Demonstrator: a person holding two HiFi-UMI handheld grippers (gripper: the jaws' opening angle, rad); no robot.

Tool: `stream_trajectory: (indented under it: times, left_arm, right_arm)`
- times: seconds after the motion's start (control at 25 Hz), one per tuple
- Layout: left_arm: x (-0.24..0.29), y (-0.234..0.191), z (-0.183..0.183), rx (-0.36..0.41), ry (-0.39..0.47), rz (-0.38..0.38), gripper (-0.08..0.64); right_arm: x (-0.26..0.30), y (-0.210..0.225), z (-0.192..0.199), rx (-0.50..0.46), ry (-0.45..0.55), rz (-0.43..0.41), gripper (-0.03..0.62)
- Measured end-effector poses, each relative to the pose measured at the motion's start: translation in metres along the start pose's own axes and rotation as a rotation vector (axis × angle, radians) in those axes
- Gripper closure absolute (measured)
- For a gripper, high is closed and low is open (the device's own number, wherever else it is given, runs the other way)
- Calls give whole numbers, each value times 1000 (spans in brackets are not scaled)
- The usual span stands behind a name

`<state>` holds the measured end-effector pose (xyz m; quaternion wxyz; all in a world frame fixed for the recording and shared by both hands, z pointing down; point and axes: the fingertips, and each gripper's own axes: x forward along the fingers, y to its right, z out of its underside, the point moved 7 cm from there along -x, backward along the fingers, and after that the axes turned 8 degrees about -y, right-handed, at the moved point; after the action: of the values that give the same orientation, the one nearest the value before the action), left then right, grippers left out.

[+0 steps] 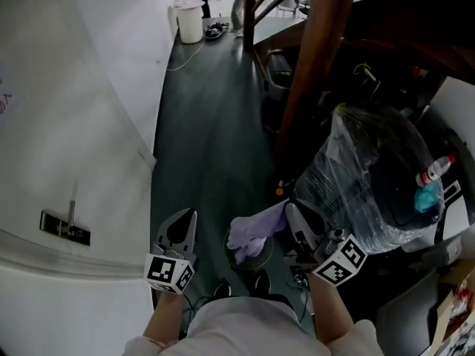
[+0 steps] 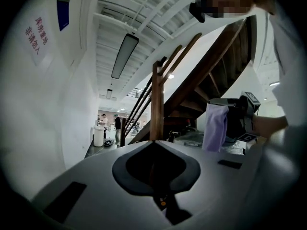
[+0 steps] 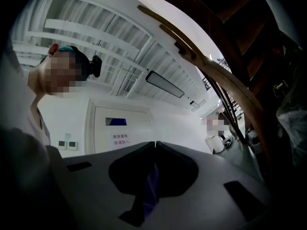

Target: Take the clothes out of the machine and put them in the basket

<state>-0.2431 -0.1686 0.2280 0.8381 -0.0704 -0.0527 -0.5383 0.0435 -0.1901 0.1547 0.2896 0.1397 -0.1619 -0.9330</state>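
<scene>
- The right gripper (image 1: 291, 215) has its jaws closed tight on a lavender cloth (image 1: 256, 230), which hangs above the dark green floor (image 1: 211, 124), near the person.
- The left gripper (image 1: 191, 215), to the cloth's left, has its jaws together with nothing between them.
- A white wall (image 1: 74, 87) stands left, a wooden stair post (image 1: 319, 65) and a plastic-wrapped bundle (image 1: 364, 176) right, and a white bucket (image 1: 189, 21) far off.

— What sits at the lower middle of the frame?
— The left gripper (image 2: 153, 143), jaws together with nothing between them.
— And to the right?
— A purple cloth (image 2: 215, 126) hangs from the right gripper (image 2: 242, 114). A wooden post (image 2: 156, 99) stands mid-frame, and a long ceiling lamp (image 2: 124, 55) is at upper left.
</scene>
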Motion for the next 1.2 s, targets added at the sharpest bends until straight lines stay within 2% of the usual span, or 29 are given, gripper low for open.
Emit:
stream_trajectory:
  times: [0.28,0.56,0.76,1.2]
  left_arm:
    - [3,27,7,-30,-23,-126,538]
    - [12,57,8,-32,-34,-181,538]
    - [18,63,13,-36,-52,-153,538]
    - [29,26,37,-53,-112,-53,538]
  right_arm:
    - [6,28,8,65,-72,-122,577]
    - [-3,54,16,115,-125,-166,577]
    - [-7,60,25,138,-147,-135,577]
    - [0,61,50,140,-154,22,577]
